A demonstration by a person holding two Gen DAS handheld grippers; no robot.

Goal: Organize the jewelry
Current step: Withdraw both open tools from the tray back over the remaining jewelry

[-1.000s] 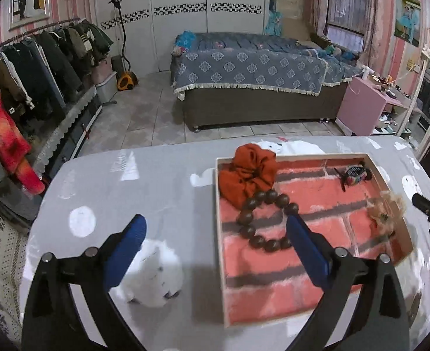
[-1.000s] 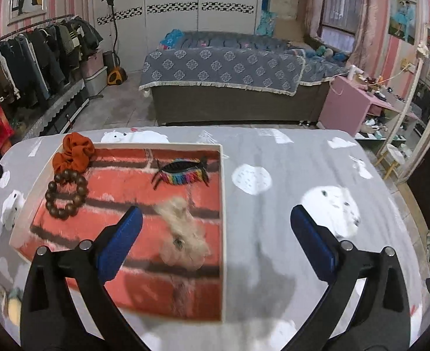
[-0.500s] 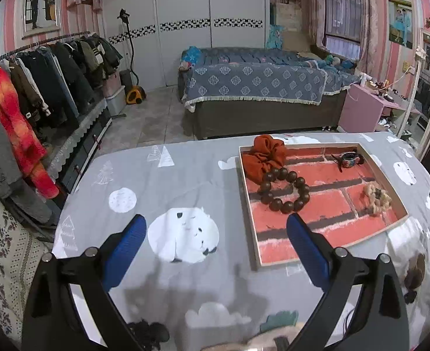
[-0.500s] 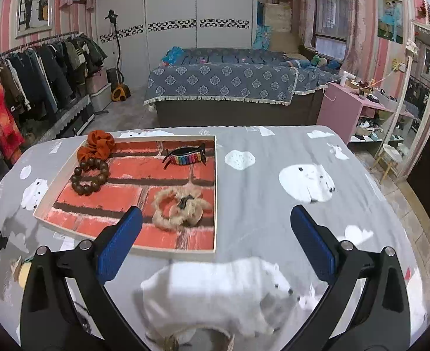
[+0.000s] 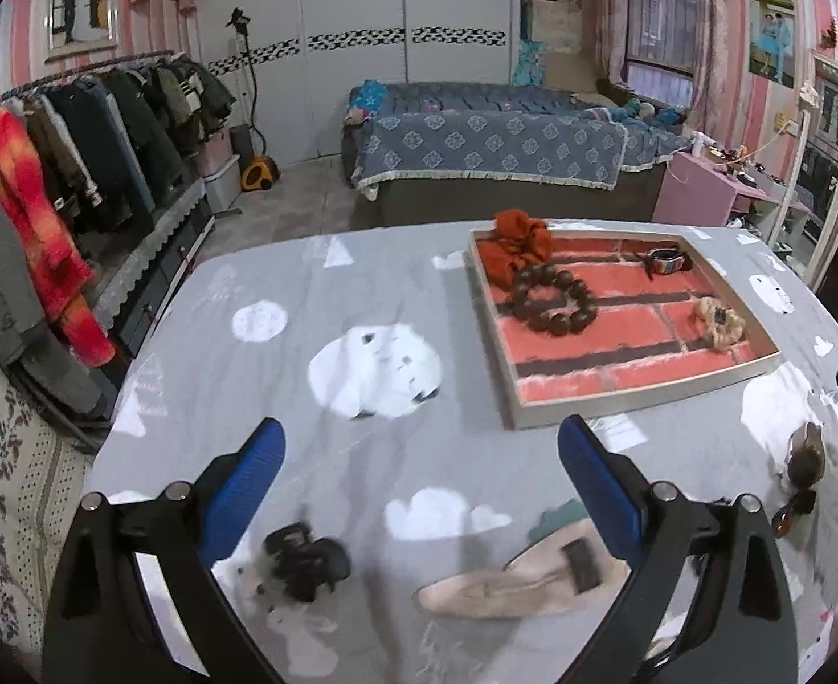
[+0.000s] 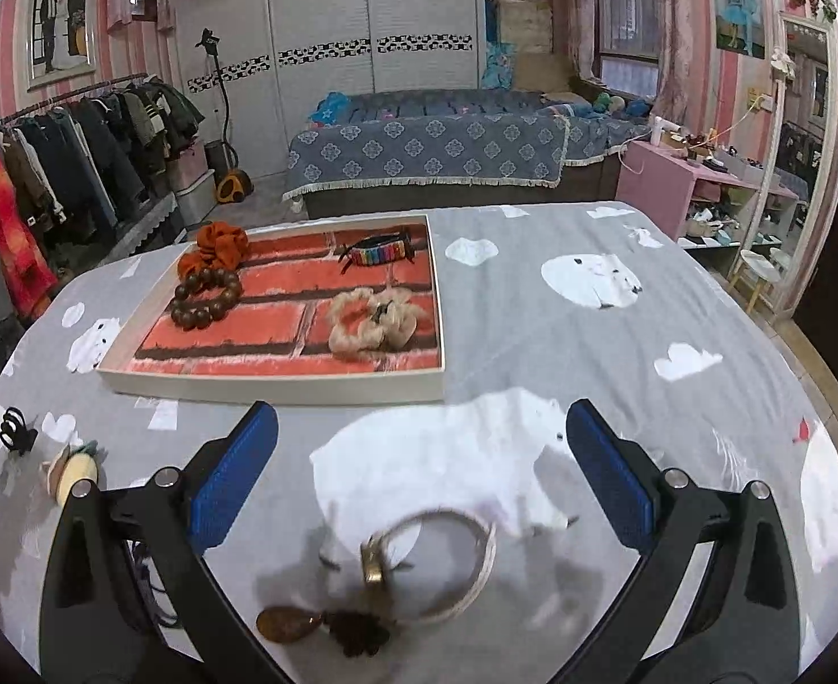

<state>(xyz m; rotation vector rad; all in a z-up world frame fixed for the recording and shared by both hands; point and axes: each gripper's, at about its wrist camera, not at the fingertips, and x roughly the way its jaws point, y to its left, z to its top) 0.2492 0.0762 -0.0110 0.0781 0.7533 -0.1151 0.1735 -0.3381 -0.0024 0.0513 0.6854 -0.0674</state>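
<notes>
Jewelry here lies in two lots: some already in the tray, some loose on the bench, which wears a grey cloth printed with white bears and clouds. The tray is shallow, white-rimmed and lined with a red brick pattern; it sits toward the far side of the bench. Inside it are four pieces: an orange scrunchie at the far left corner, a dark wooden bead bracelet just beside it, a fluffy beige hair tie near the right wall, and a rainbow-striped band at the far right.

Outside the tray, on the near part of the bench, I count four pieces left: a pale bangle, with an amber pendant and dark tassel touching its near edge, a long beige hair clip, and a black claw clip. So roughly half the sorting looks done.

Both tools hang empty. The left gripper has its blue pads wide apart above the two clips; the right gripper is likewise spread, over the bangle.
</notes>
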